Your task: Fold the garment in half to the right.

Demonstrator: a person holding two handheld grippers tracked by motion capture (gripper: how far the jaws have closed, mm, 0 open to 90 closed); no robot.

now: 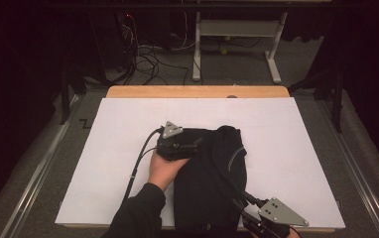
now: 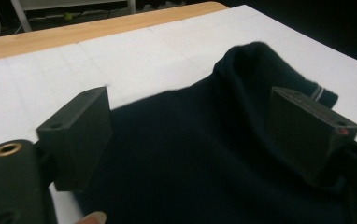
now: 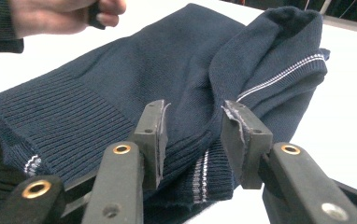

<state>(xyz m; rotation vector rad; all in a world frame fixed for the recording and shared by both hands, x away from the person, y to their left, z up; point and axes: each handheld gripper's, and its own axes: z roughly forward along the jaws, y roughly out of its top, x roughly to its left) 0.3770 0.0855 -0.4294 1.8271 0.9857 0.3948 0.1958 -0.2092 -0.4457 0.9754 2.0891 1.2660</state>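
Note:
A dark navy sweater point(image 1: 212, 173) with thin white stripes lies folded on the white sheet point(image 1: 286, 139), its collar end bunched at the far side. My left gripper point(image 1: 196, 145) rests over the sweater's far left corner, held by a hand point(image 1: 163, 169). In the left gripper view its jaws point(image 2: 190, 116) stand wide apart above the sweater point(image 2: 190, 158), nothing pressed between them. My right gripper point(image 1: 240, 202) is at the sweater's near right edge. In the right gripper view its jaws point(image 3: 193, 122) close on a raised fold of the sweater point(image 3: 120, 79) near the ribbed hem.
The white sheet covers a wooden table point(image 1: 197, 91) whose far edge shows. Bare sheet lies left and right of the sweater. Beyond the table the floor holds cables point(image 1: 148, 62) and a white desk frame point(image 1: 237, 29). The left hand point(image 3: 60, 14) shows at the far side.

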